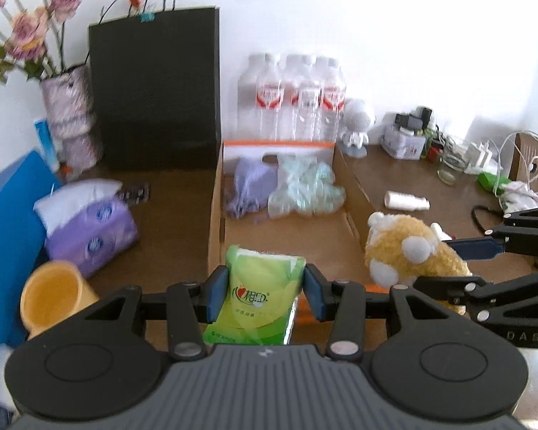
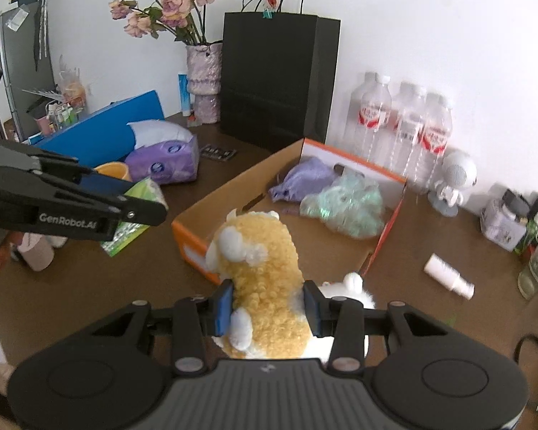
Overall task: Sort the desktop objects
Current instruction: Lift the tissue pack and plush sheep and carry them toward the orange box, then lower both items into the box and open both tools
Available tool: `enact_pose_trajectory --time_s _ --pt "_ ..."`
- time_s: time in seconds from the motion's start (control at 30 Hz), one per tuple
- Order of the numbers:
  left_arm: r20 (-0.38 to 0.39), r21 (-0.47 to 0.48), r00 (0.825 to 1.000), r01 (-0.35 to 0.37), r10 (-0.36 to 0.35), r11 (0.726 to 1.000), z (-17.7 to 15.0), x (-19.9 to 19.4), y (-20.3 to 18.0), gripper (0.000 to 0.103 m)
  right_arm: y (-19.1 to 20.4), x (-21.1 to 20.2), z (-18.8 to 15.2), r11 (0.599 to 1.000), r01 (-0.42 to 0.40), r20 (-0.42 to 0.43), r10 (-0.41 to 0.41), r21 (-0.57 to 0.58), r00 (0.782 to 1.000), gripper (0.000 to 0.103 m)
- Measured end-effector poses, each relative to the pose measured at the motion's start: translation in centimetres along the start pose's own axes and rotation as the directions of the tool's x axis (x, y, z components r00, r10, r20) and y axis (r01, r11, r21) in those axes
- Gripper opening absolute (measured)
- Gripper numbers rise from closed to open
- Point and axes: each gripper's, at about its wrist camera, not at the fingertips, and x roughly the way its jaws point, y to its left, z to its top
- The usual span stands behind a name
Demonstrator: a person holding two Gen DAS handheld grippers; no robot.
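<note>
Glossy green plastic, crinkled: a soft tissue pack (image 1: 260,295) sits clamped between the blue pads of the left gripper (image 1: 263,295), jaws part-closed and pressing its sides, held in the air over the near end of the cardboard box (image 1: 215,215). To its right a plush toy (image 2: 265,286), curly yellow pile with smooth white paws and ears, is pinched the same way by the right gripper (image 2: 267,308), jaws part-closed and sunk into the fur; it hangs just before the box's near orange corner. The box is shallow, open-topped, raw brown inside with an orange and white rim, and lies on a dark brown table (image 2: 89,286). At its far end lie a limp lilac cloth pouch (image 1: 251,186) and, touching it, a crumpled pale-green clear plastic bundle (image 1: 305,186). Left of the box: a rounded yellow cup (image 1: 53,297), a puffy purple tissue pack (image 1: 89,225) with white paper sprouting from the top. Right of it: a small white cylinder bottle (image 1: 407,200) on its side. Farther back, against the white wall, a flat matte black paper bag (image 1: 154,89) with thin handles, a cluster of clear ribbed water bottles (image 1: 294,96), a round-headed white figurine (image 1: 357,125), and a tall vase (image 1: 70,118) with faded pink roses.
</note>
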Motion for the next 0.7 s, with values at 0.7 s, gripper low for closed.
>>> enact_pose_trajectory --time_s 0.7 --pt "-0.112 0.118 0.993 -0.019 0.032 0.993 8.5 19.0 0.7 0.046 -6.4 17.5 7.2 0.998 -0.031 -0.116 0.024 -0.057 0.993 0.04"
